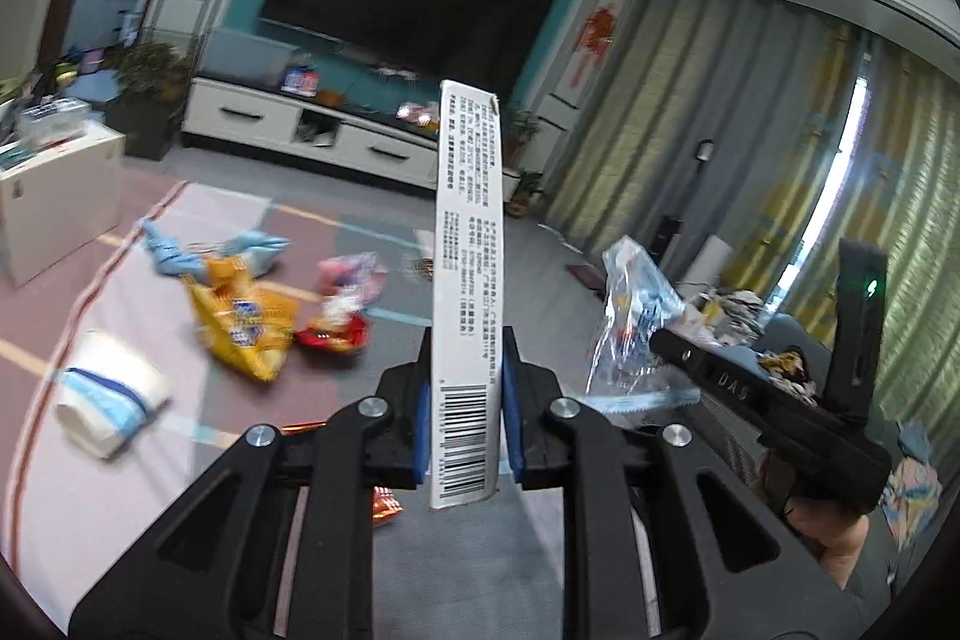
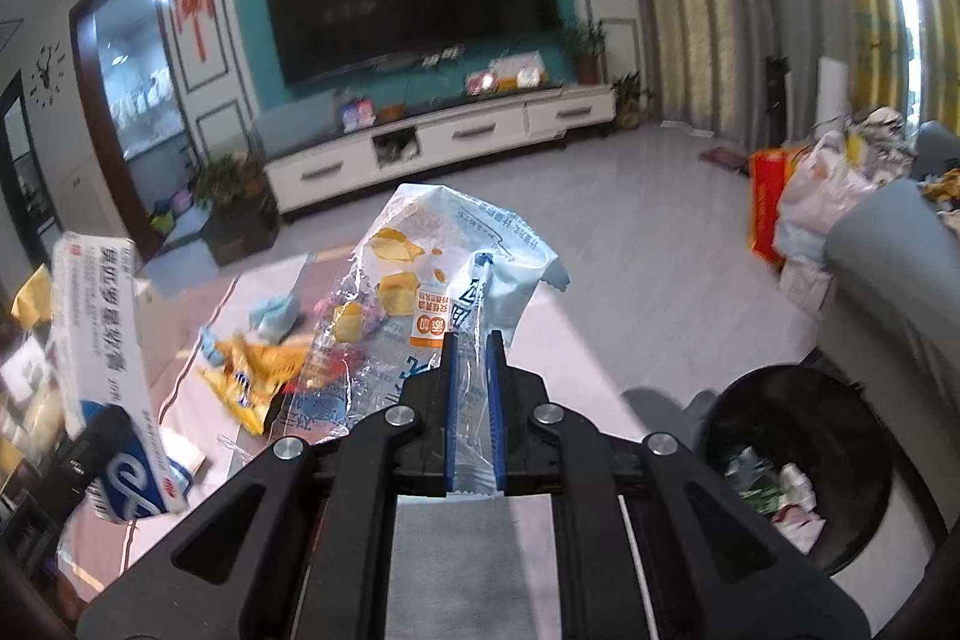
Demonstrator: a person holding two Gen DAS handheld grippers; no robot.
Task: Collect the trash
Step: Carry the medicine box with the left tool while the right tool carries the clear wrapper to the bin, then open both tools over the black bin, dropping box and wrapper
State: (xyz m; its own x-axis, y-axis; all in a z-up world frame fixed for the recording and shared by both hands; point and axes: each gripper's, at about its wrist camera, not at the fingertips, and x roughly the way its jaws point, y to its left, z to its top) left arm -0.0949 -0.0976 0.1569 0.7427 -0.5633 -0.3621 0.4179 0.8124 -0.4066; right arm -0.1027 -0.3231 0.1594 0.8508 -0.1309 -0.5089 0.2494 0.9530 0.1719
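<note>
Litter is in both grips: left claw (image 1: 462,418) pinches a white carton (image 1: 467,292) upright, right claw (image 2: 474,418) clamps a clear snack wrapper (image 2: 432,292), probably bound for the black bin (image 2: 798,460) nearby; more wrappers (image 1: 252,334) lie on the mat.

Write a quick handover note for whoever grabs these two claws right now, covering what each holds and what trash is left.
Left claw: shut on a flat white carton, held upright.
Right claw: shut on a clear snack wrapper.
Black bin sits low on the right and already holds some scraps.
Left on the mat: yellow chip bag, red wrapper, blue wrapper, white paper cup.
Next, probably: drop both held items in the bin.
</note>
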